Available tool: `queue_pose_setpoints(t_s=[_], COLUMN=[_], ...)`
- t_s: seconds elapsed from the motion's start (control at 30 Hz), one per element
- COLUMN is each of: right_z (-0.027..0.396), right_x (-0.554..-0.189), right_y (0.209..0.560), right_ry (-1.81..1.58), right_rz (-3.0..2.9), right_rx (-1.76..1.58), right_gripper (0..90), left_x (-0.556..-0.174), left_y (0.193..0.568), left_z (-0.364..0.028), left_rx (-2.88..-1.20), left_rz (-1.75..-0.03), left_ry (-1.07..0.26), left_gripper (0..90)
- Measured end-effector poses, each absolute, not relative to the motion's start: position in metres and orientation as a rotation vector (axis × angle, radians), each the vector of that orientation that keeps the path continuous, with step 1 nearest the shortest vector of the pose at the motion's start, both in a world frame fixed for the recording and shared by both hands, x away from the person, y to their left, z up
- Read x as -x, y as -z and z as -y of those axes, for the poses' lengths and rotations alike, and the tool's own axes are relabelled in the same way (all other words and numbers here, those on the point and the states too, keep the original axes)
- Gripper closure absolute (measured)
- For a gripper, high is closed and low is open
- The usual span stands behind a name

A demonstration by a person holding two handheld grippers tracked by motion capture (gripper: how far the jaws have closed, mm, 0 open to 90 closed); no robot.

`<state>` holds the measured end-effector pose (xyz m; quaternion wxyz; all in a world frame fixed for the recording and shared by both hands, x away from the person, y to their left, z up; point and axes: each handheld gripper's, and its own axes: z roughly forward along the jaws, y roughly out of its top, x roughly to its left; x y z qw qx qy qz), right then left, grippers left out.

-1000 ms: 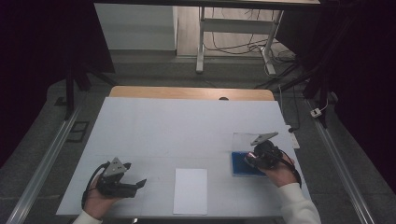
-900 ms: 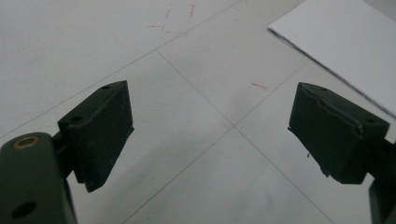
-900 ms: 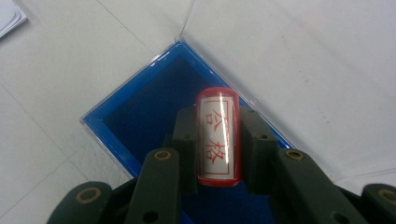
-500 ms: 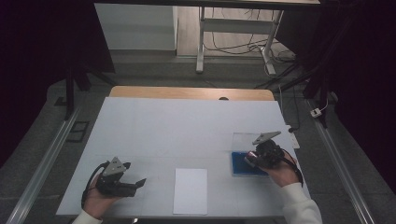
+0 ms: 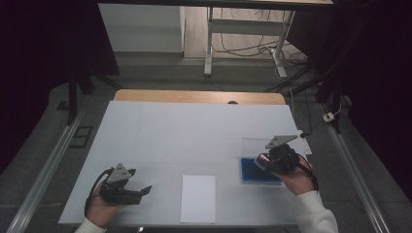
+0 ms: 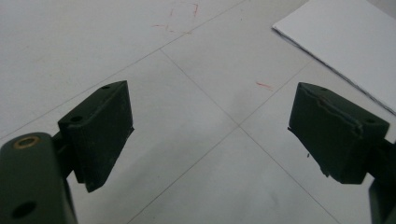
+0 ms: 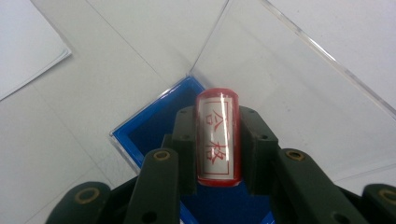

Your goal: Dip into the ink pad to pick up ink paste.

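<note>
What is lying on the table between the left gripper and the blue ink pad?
In the high view, a white paper sheet lies between the left gripper and the blue ink pad.

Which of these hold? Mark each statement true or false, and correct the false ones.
1. The right gripper has its jaws shut on a red-rimmed stamp with a white label. True.
2. The left gripper grips the white sheet of paper. False: its jaws stand open over the bare white table, with the sheet off to one side.
3. The stamp hangs over a blue ink pad tray. True.
4. The clear plastic lid covers the blue tray. False: it lies open beside the tray.
5. The paper lies between the two grippers in the high view. True.
</note>
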<state>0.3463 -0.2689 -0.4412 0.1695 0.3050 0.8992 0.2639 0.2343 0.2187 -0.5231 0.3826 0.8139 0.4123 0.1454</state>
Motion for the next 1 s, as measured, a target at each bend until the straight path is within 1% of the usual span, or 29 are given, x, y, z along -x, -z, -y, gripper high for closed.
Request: queue_pose_setpoints(t_s=[0.8, 1.0], right_z=[0.269, 0.269], right_x=[-0.356, -0.357], right_y=[0.464, 0.465], right_ry=[-0.612, -0.617], right_rz=[-2.622, -2.621], right_rx=[-0.876, -0.9], right_gripper=[70.3, 70.4], left_x=[-0.235, -0.235], left_y=[0.524, 0.524], left_z=[-0.218, -0.218], left_rx=[-2.084, -2.087], left_rz=[-1.05, -1.049], left_ry=[-0.371, -0.371], left_gripper=[13.5, 13.5])
